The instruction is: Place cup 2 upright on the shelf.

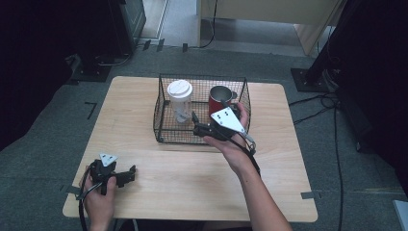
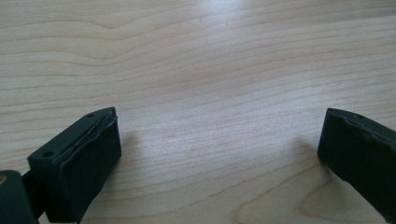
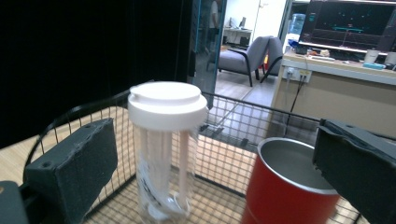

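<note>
A black wire basket (image 1: 166,120) stands at the back middle of the wooden table (image 1: 192,178). Inside it are a clear bottle with a white lid (image 1: 180,98) on the left and a red steel-lined mug (image 1: 219,98) on the right. My right gripper (image 1: 194,120) hovers over the basket's front edge, open, pointing at the bottle. In the right gripper view the bottle (image 3: 166,144) stands between the jaws, farther off, with the mug (image 3: 287,186) beside the right jaw. My left gripper (image 1: 131,174) rests open at the table's front left over bare wood (image 2: 210,93).
The basket's wire rim (image 3: 243,109) runs around both vessels. Bare tabletop lies in front of the basket between my two hands. Cables (image 1: 327,103) and dark stands sit on the grey floor right of the table.
</note>
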Action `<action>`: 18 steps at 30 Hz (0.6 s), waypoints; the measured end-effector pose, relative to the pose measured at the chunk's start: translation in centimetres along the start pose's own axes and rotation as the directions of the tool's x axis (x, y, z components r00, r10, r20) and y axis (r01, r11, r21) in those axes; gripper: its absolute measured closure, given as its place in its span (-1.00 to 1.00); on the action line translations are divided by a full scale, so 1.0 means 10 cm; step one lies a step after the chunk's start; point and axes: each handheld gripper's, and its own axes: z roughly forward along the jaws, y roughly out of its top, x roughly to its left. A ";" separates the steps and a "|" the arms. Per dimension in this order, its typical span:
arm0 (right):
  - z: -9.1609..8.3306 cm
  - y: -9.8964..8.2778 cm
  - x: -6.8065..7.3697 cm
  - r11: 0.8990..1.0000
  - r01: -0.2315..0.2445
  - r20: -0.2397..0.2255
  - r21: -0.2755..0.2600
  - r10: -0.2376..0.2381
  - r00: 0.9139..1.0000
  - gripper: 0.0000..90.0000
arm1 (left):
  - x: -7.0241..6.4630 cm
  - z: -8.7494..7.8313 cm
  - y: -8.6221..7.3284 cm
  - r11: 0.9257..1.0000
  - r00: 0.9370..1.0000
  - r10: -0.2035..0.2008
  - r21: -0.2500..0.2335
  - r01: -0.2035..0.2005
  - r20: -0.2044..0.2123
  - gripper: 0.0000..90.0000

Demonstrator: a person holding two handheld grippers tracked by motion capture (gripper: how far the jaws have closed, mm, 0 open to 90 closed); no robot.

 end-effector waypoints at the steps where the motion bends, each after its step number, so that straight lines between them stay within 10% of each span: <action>1: -0.04 -0.02 -0.02 1.000 0.002 0.004 0.003 -0.002 1.000 -1.00 | 0.00 0.00 0.00 1.000 1.000 0.000 0.000 0.000 0.000 -1.00; 18: -0.58 -0.33 -0.44 0.999 -0.033 0.086 0.034 0.030 0.996 -1.00 | 0.00 0.00 0.00 1.000 1.000 0.000 0.000 0.000 0.000 -1.00</action>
